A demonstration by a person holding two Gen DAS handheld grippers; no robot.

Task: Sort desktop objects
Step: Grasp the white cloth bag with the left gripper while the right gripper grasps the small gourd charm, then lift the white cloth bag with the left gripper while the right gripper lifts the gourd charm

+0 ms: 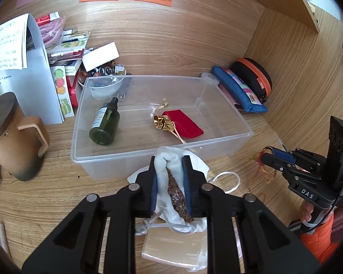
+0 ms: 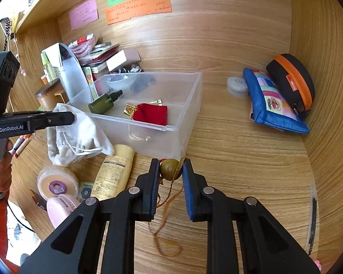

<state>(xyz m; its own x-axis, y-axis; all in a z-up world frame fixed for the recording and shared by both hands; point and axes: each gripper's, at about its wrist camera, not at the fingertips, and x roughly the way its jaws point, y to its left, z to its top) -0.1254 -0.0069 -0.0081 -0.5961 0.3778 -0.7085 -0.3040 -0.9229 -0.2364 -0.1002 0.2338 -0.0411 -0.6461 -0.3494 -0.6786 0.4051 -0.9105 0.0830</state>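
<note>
- Left wrist view: the left gripper [image 1: 170, 159] pinches a white pouch [image 1: 171, 182], dark speckled contents showing between the pads. The pouch hangs just before the near wall of the clear bin [image 1: 135, 157].
- In the bin lie a green bottle [image 1: 105, 123] on its side, a gold bow [image 1: 163, 123] and a red pouch [image 1: 184, 124] touching it.
- A brown mug [image 1: 13, 141] stands left of the bin; a blue case [image 1: 240, 91] leans at the right.
- The right gripper [image 1: 271, 156] shows at the right edge, over red-gold threads.
- Right wrist view: the right gripper [image 2: 170, 169] clamps an olive bead [image 2: 170, 169] at its fingertips, the cord [image 2: 164, 233] trailing on the desk [image 2: 240, 171], just short of the bin's corner [image 2: 171, 141].
- The left gripper [image 2: 68, 116] holds the white pouch [image 2: 80, 134] beside the bin; a cream tube [image 2: 114, 171] lies below it.
</note>
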